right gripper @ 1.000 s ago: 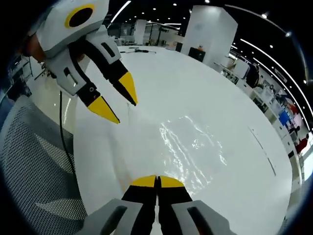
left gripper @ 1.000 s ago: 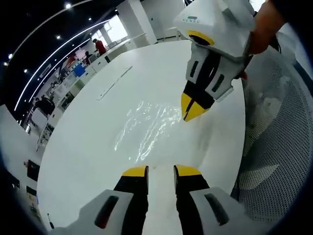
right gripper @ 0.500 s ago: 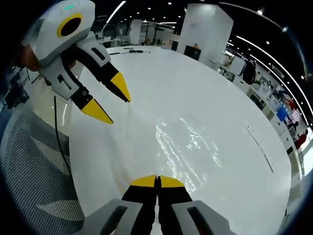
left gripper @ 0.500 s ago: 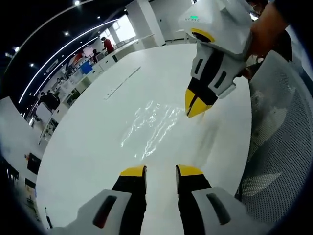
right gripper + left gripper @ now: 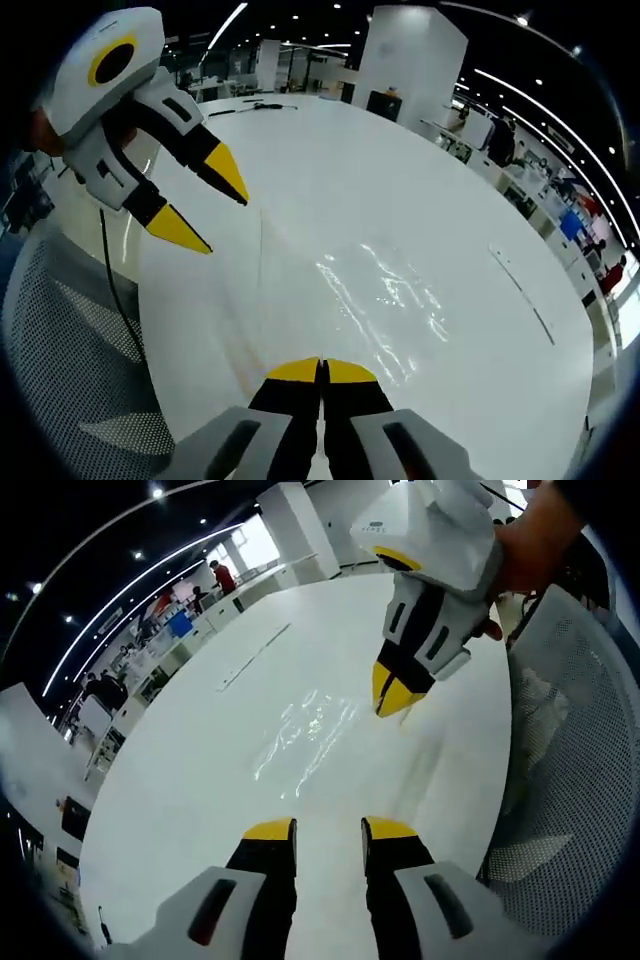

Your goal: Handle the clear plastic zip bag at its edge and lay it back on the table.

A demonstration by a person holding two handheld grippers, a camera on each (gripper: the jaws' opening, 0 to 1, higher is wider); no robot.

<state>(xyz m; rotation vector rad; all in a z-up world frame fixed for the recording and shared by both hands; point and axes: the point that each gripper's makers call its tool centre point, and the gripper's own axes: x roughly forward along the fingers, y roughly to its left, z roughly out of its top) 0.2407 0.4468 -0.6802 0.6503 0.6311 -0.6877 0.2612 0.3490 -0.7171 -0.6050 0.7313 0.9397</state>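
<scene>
The clear plastic zip bag (image 5: 303, 736) lies flat and wrinkled on the white round table (image 5: 180, 810); it glints in the right gripper view too (image 5: 388, 298). My left gripper (image 5: 330, 830) hovers above the table short of the bag, open with nothing between its jaws. It enters the right gripper view from the left (image 5: 204, 203), jaws apart. My right gripper (image 5: 320, 371) is shut, its tips pressed together just short of the bag's near edge. In the left gripper view the right gripper (image 5: 391, 693) hangs above the table beside the bag's right edge, held by a hand.
A grey mesh chair (image 5: 570, 780) stands against the table's edge, and is also seen beside the left gripper (image 5: 60, 390). A dark cable (image 5: 115, 290) hangs by that edge. A thin strip (image 5: 252, 656) lies on the table beyond the bag. Desks and people are far behind.
Both cameras have drawn back a little, so the bag looks smaller and farther. The bag has stayed flat on the table. Both grippers keep their states.
</scene>
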